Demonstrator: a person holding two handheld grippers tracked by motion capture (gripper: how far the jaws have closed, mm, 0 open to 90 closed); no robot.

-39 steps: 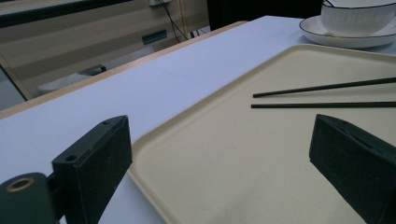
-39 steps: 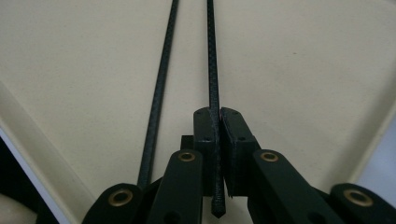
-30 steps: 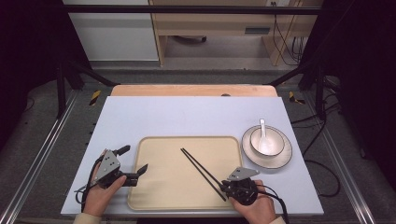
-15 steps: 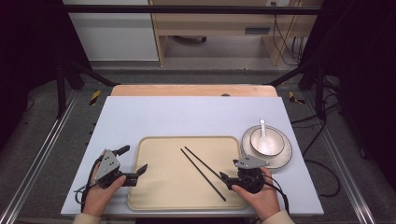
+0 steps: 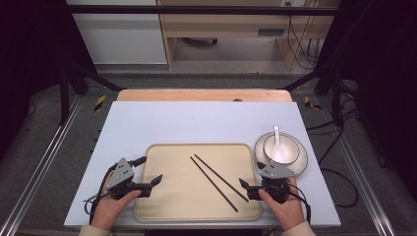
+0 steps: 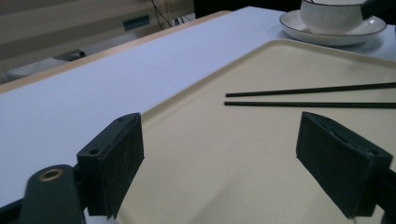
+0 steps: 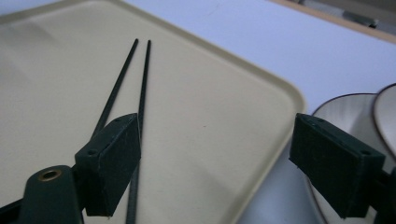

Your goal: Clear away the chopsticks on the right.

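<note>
Two black chopsticks (image 5: 216, 179) lie side by side, slanting across the beige tray (image 5: 196, 216). My right gripper (image 5: 249, 173) is open at the tray's right edge, just right of the chopsticks' near ends. In the right gripper view its left jaw sits over the chopsticks (image 7: 126, 74), and nothing lies between the fingers of the right gripper (image 7: 219, 168). My left gripper (image 5: 147, 170) is open over the tray's left edge. In the left gripper view the left gripper (image 6: 233, 163) is empty, with the chopsticks (image 6: 308, 95) farther off.
A white bowl (image 5: 280, 147) holding a white spoon (image 5: 276, 135) stands on a plate (image 5: 301, 160) right of the tray, close to my right gripper. The tray rests on a pale blue table top (image 5: 206, 123). The plate (image 7: 345, 107) shows between the right jaws.
My right gripper has shifted to the right and a little away from the person, toward the plate. The chopsticks and the left gripper have stayed in place.
</note>
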